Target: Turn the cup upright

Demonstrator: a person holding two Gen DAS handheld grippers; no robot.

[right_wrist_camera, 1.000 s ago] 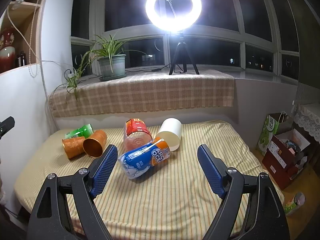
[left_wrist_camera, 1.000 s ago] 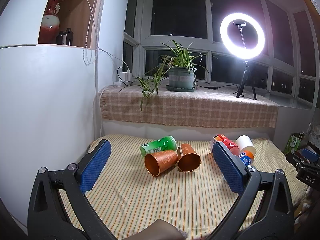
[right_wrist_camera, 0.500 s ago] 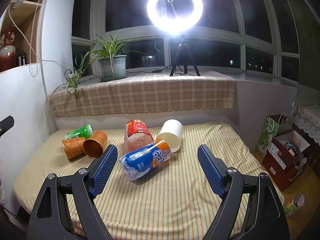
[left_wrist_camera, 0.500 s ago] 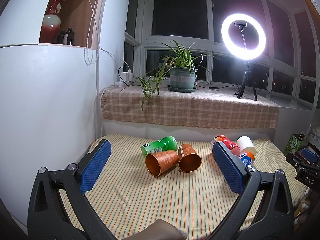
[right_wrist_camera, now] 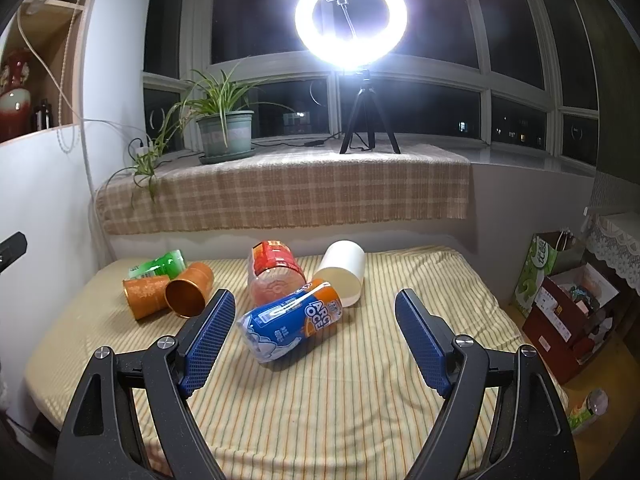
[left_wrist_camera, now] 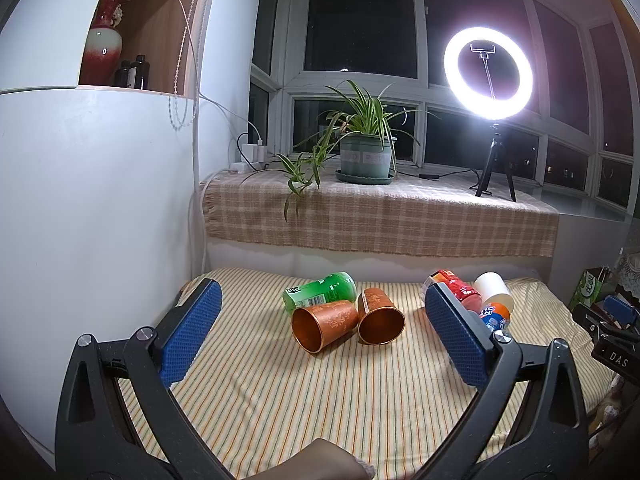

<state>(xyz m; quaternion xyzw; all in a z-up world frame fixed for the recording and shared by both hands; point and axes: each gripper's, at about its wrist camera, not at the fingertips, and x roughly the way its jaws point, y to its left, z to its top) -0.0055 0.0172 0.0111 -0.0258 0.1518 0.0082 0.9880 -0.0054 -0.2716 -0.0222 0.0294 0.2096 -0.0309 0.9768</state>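
Observation:
Several cups lie on their sides on a striped cloth table (left_wrist_camera: 320,400). Two copper cups (left_wrist_camera: 325,324) (left_wrist_camera: 379,317) lie with a green cup (left_wrist_camera: 320,296) behind them; they also show in the right wrist view (right_wrist_camera: 146,295) (right_wrist_camera: 190,290) (right_wrist_camera: 160,264). A blue-orange cup (right_wrist_camera: 292,320), a red cup (right_wrist_camera: 274,272) and a white cup (right_wrist_camera: 342,272) lie further right. My left gripper (left_wrist_camera: 320,336) is open and empty, short of the copper cups. My right gripper (right_wrist_camera: 314,338) is open and empty, just short of the blue-orange cup.
A checked-cloth window ledge (left_wrist_camera: 380,216) behind the table holds a potted plant (left_wrist_camera: 364,156) and a lit ring light on a tripod (right_wrist_camera: 352,40). A white cabinet (left_wrist_camera: 80,200) stands left. Bags and boxes (right_wrist_camera: 560,300) sit on the floor right.
Both grippers have crept slightly forward toward the cups. Nothing on the table has moved.

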